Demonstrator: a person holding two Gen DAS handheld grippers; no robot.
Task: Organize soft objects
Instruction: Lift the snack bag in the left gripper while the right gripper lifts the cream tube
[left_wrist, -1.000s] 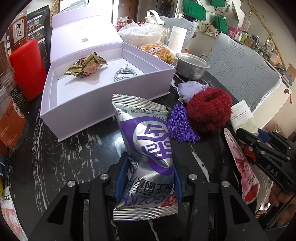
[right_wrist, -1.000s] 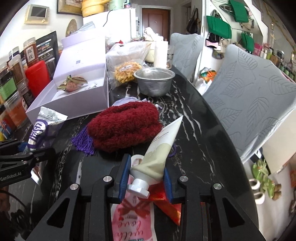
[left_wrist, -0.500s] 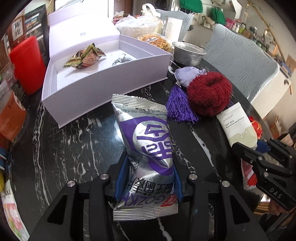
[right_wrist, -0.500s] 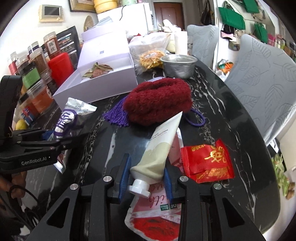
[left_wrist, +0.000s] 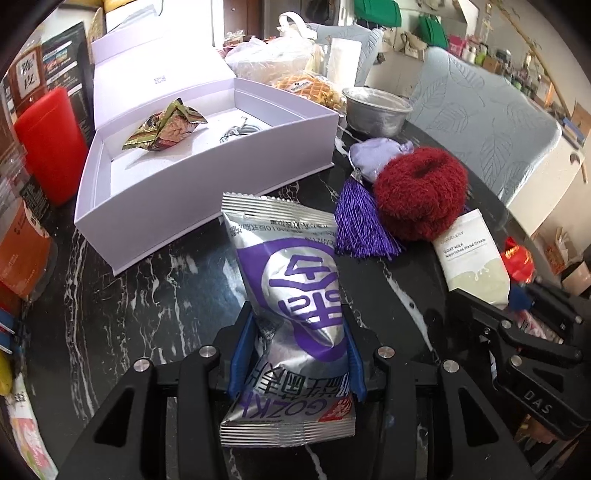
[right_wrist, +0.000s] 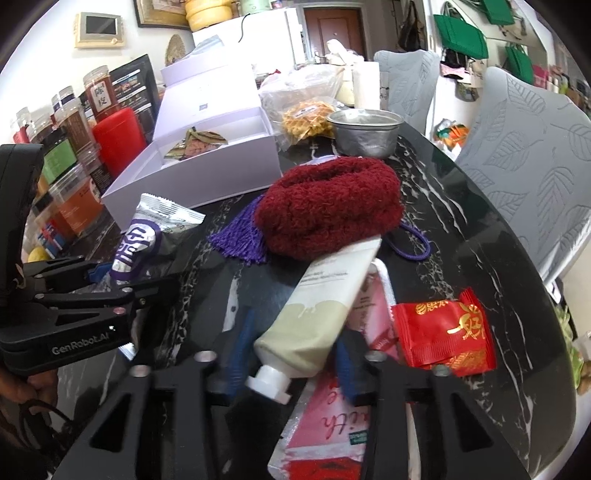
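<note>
A silver and purple snack packet (left_wrist: 295, 295) is pinched near its lower end between the blue pads of the left gripper (left_wrist: 295, 363), held lengthwise so that it points toward the open white box (left_wrist: 207, 173), presumably its destination. In the right gripper (right_wrist: 290, 349) a hand cream tube (right_wrist: 317, 314) is seen between the pads, cap toward the camera; the jaws look spread, the tube tilted and apparently loose (blur prevents certainty). One red woolly item (right_wrist: 328, 210), one purple tassel (left_wrist: 362, 221), one red sachet (right_wrist: 443, 332) and one pink pouch (right_wrist: 332, 417) lie on the table; one wrapped packet (left_wrist: 166, 125) is already boxed.
</note>
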